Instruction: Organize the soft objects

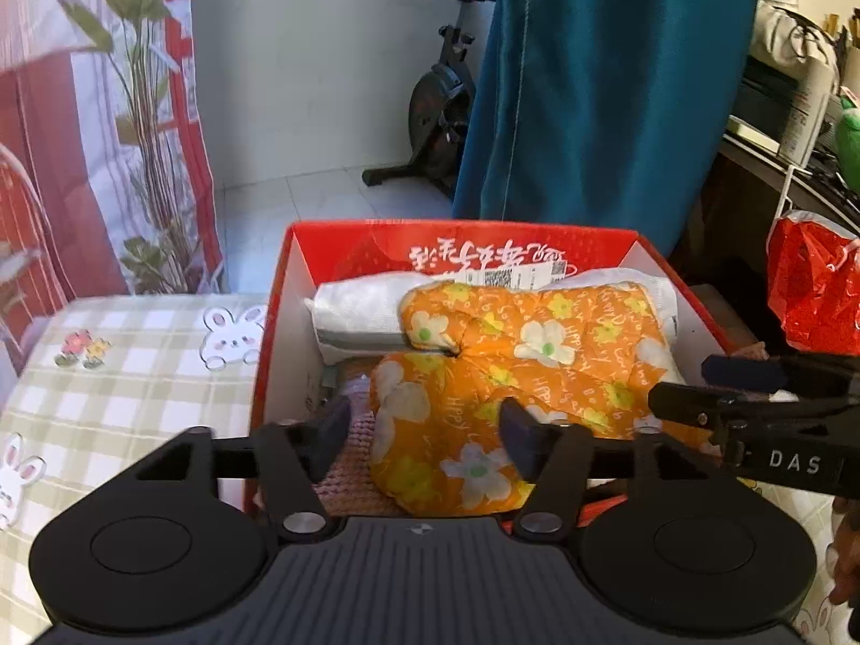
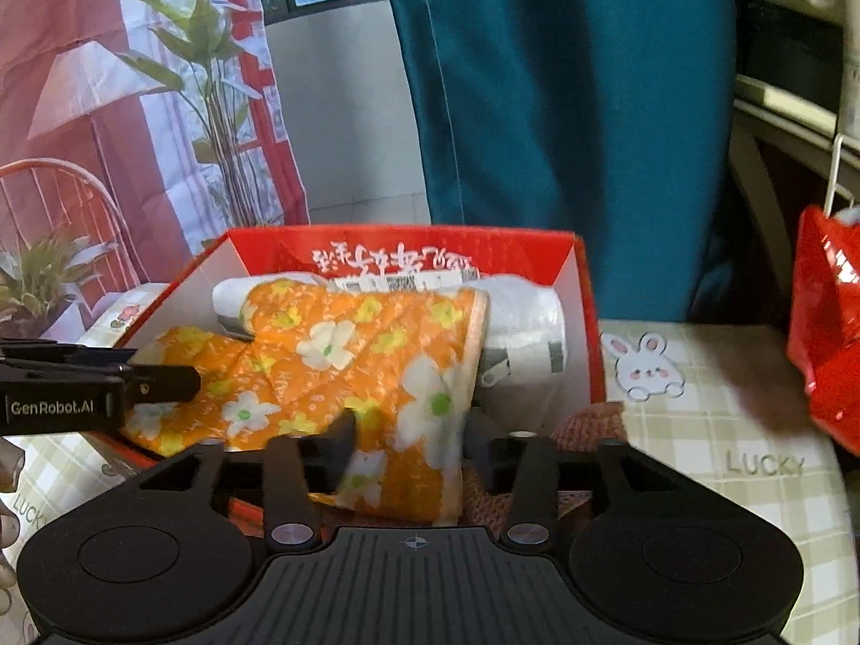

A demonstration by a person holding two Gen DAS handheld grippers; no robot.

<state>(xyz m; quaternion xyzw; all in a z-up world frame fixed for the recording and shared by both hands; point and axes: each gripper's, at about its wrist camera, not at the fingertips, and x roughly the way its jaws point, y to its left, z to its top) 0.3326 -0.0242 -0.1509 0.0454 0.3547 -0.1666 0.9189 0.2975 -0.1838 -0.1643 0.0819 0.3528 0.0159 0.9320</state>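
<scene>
- An orange quilted cloth printed with white and yellow flowers (image 1: 537, 371) lies rumpled inside an open red cardboard box with white inner walls (image 1: 279, 333). Its near edge drapes over the box's front rim toward both cameras.
- Under and behind the cloth, against the far wall, lies a white plastic-wrapped bundle with a printed label (image 1: 360, 312). The cloth seems laid on top so the soft things stack in one container.
- A pinkish knitted item (image 1: 349, 462) shows at the near end of the box under the cloth; how far it extends is hidden.
- The box stands on a bench covered with a green-and-white checked cloth printed with cartoon rabbits (image 1: 134, 355).
- The left gripper (image 1: 424, 430) points down into the box's near end. Its jaws stand wide, straddling the cloth's near-left corner, and the pads do not appear to press on it.
- The right gripper (image 2: 408, 446) points down at the draped near edge. Its jaws stand partly apart with the cloth's hanging fold between them, seemingly not clamped; motion blur there leaves some doubt.
- Both grippers sit side by side at the box's front, each visible from the side in the other's view. This fits a cloth just released into the box.
</scene>
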